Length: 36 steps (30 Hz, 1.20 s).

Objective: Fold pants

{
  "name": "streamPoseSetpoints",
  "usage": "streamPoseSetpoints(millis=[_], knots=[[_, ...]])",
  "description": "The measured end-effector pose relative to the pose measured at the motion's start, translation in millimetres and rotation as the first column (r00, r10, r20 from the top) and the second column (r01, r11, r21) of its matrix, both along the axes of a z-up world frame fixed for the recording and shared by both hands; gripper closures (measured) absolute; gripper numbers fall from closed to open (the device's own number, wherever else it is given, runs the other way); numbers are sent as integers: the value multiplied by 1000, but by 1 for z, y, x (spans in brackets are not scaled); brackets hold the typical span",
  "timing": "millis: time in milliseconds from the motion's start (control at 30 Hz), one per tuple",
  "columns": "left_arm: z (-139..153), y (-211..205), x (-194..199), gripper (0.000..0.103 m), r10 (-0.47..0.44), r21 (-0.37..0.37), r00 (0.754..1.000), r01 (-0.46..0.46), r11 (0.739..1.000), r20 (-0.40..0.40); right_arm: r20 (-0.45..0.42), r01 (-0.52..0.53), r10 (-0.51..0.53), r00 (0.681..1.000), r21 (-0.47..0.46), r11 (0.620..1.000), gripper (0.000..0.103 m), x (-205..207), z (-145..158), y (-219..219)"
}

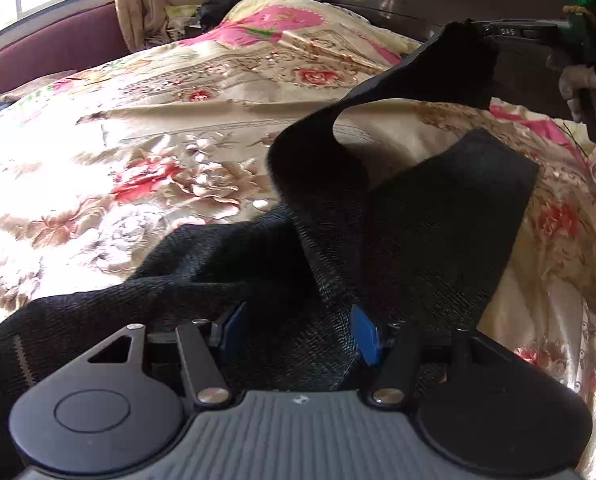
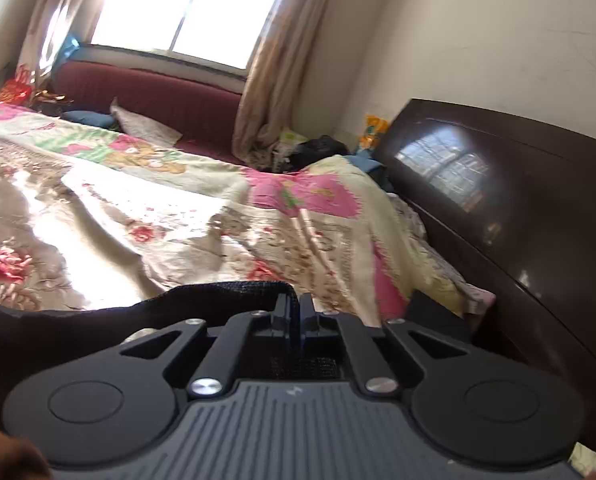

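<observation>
Right tongs (image 2: 294,312) pinch one leg of the pants (image 1: 397,220), lifted toward 1 o'clock. Left tongs (image 1: 298,332) gape over cloth on the bed (image 1: 98,152). Thin grip; a tug could free the leg.

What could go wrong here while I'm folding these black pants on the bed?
The left tool is open with the pants bunched between its fingers, so that end could shift. The right tool pinches only an edge, which might slip. One leg is lifted and twisted, so the fold may land crooked on the slick floral bedspread.
</observation>
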<state>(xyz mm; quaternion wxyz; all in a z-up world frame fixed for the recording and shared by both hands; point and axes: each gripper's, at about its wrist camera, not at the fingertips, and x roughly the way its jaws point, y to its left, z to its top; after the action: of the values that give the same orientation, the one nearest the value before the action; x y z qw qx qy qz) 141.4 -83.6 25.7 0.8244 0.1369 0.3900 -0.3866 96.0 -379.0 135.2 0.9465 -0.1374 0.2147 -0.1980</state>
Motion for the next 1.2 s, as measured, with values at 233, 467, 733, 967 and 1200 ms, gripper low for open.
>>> streamPoseSetpoints(millis=[233, 467, 733, 967, 1200], knots=[[-19, -42, -28, 34, -123, 121, 992, 126, 985, -38, -106, 245, -237, 966, 79, 966, 99, -59, -73, -81], [-21, -68, -39, 34, -185, 168, 982, 189, 967, -38, -169, 245, -234, 957, 44, 969, 97, -92, -117, -84], [-13, -88, -38, 34, -219, 188, 976, 218, 958, -13, -174, 256, -245, 954, 42, 966, 99, -85, -127, -95], [-9, -96, -39, 34, -231, 174, 973, 229, 958, -13, 95, 204, -222, 970, 174, 963, 100, -112, -52, -105], [-21, -98, -46, 34, -250, 176, 967, 256, 951, -55, -6, 216, -216, 976, 101, 971, 98, -117, -84, -106]])
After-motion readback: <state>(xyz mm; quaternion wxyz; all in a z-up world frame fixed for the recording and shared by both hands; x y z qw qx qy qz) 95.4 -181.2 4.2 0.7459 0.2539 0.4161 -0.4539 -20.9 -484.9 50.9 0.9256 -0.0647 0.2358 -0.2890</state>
